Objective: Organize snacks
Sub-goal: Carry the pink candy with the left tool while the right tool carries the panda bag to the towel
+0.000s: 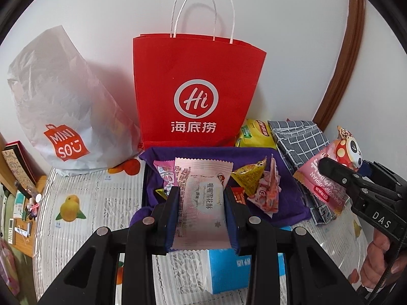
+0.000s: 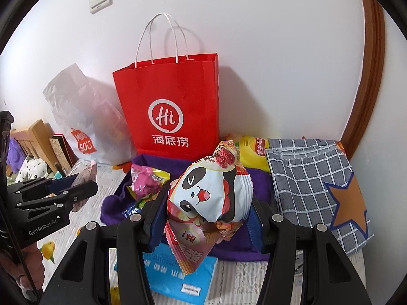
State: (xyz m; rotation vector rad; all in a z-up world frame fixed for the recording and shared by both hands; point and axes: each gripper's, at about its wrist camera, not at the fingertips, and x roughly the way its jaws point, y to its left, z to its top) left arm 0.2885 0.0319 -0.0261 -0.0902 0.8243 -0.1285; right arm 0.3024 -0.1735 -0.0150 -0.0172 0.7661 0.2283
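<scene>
Holding: you have a snack in each gripper, both raised over the counter [image 1: 84, 185] with its fruit-print cover.
Left gripper [image 1: 202, 198]: fingers clenched on a flat pink wrapper [image 1: 203, 195]; its long axis runs straight ahead toward 12 o'clock, and its far end hangs over the purple cloth tray.
Right gripper [image 2: 206, 216]: fingers clenched on a puffy panda snack bag [image 2: 208, 193] together with a pink packet [image 2: 188, 246] that droops below toward 6 o'clock.
Key relation: the purple cloth tray [image 1: 162, 155] lies directly ahead of both grippers at 12 o'clock and below them. The left gripper looks the nearer, since its wrapper already overhangs the tray.
In the tray: a yellow triangular packet [image 1: 250, 178], a pink folded packet [image 1: 267, 193] and other small sweets, so free space is tight.
Behind, at 12 o'clock: an upright red paper bag [image 1: 195, 89] with white handles, against the wall.
At 10 o'clock: a white Miniso bag [image 1: 63, 106], slumped.
At 2 o'clock: a yellow crisp bag [image 2: 251, 152] and a blue checked cloth [image 2: 310, 183] just beside the tray.
Below, at 6 o'clock: a blue tissue pack [image 2: 178, 274] on the counter.
In the way: the two grippers sit side by side, the right at your 3 o'clock; I judge lowering both together risks a bump.
</scene>
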